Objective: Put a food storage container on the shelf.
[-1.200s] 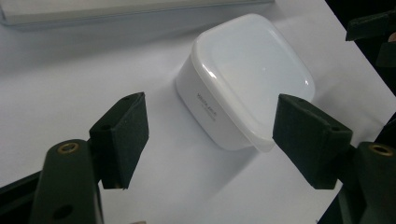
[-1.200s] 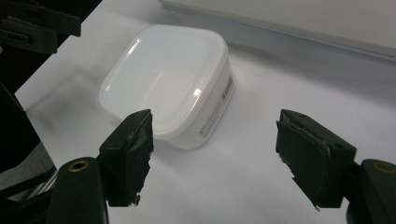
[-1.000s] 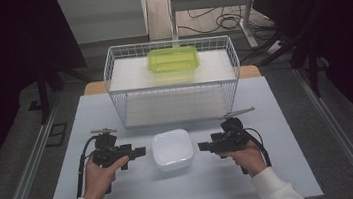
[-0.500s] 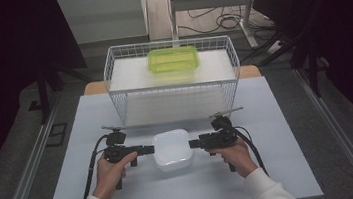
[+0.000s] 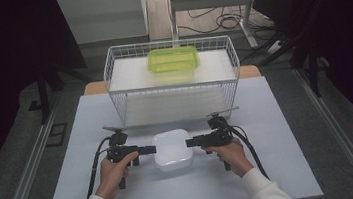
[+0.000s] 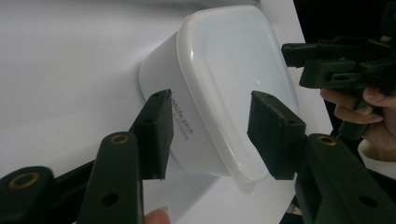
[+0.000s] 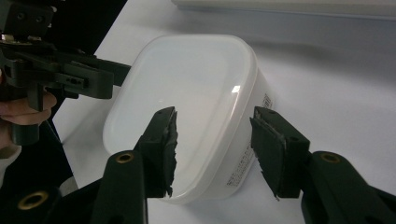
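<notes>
Both grippers have closed in from either side since the earlier frame, their jaws just narrowing around the box's lidded rim.

Left gripper (image 5: 151, 149) and right gripper (image 5: 190, 141) straddle the rim, pads not yet pressing. White rounded plastic lidded box (image 5: 172, 150) sits mid-table before the white wire basket (image 5: 172, 82); likely light, smooth, slippery, so grip under the lid's lip.

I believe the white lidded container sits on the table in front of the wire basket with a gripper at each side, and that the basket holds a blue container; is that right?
Not quite: the container in the wire basket is yellow-green, not blue, as the high view shows. The rest stands: the white lidded container sits on the table in front of the basket, with the left gripper and the right gripper at its sides.
</notes>
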Demonstrator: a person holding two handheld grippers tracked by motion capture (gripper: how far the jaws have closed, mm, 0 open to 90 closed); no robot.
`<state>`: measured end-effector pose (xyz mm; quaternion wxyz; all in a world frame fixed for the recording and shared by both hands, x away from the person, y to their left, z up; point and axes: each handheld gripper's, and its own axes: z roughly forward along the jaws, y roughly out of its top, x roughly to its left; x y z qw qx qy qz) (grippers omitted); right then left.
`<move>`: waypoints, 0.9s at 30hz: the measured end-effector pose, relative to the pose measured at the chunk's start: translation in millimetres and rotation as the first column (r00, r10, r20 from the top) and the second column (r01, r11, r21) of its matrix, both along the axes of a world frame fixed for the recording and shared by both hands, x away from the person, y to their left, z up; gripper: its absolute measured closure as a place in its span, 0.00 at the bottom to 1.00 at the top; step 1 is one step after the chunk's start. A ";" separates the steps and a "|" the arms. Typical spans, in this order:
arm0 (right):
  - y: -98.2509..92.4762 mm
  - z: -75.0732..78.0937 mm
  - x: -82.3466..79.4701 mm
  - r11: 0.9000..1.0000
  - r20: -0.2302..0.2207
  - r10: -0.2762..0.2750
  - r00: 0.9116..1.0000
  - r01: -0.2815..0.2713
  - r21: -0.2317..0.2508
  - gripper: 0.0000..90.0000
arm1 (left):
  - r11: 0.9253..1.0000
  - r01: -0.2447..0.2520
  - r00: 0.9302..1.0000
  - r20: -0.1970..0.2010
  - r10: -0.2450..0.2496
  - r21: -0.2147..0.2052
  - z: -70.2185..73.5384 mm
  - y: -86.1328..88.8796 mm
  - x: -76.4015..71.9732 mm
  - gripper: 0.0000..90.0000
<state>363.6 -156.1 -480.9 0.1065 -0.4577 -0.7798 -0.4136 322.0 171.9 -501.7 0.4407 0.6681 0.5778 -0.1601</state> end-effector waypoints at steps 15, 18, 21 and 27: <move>0.0 -8.8 5.6 0.998 -0.112 -0.016 0.994 0.022 0.055 0.76 | 1.000 -0.008 1.000 -0.010 0.008 -0.026 -0.5 -1.5 -3.9 0.78; -0.8 -6.4 4.0 0.997 -0.111 -0.022 0.994 0.031 0.074 0.79 | 0.999 -0.023 1.000 0.005 0.023 -0.033 2.0 1.2 -5.4 0.81; -0.9 -4.8 2.5 0.997 -0.109 -0.024 0.994 0.033 0.076 0.81 | 0.999 -0.018 1.000 0.009 0.018 -0.029 3.2 0.9 -6.8 0.82; -2.6 0.4 -1.6 0.997 -0.088 -0.027 0.996 0.033 0.069 0.85 | 0.999 -0.017 0.999 0.027 0.017 -0.032 7.5 1.2 -10.0 0.87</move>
